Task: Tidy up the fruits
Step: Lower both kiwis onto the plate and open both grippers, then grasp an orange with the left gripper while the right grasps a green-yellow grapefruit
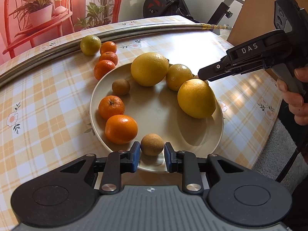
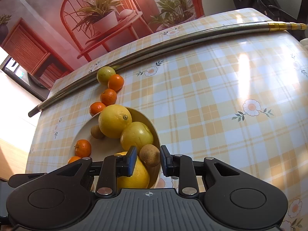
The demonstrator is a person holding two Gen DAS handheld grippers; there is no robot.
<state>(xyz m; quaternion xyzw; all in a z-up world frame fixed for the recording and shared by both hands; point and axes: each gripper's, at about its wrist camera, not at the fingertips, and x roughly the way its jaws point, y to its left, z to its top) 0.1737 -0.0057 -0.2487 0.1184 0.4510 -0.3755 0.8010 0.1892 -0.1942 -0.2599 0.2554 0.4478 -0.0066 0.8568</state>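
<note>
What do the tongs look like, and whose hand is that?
Both tongs are black plastic with blue pads on the fingertips, silver screws and a ribbed grey top plate. The right tongs, seen from the side, carry white letters "DAS" and a grey handle. A person's bare hand is on that handle; no sleeve shows.

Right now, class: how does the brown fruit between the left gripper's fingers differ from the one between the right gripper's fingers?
The left gripper frames a brown fruit on the plate's near rim, alone. The right gripper frames a brown fruit wedged against yellow citrus. Both grippers are open; both fruits are small and round.
</note>
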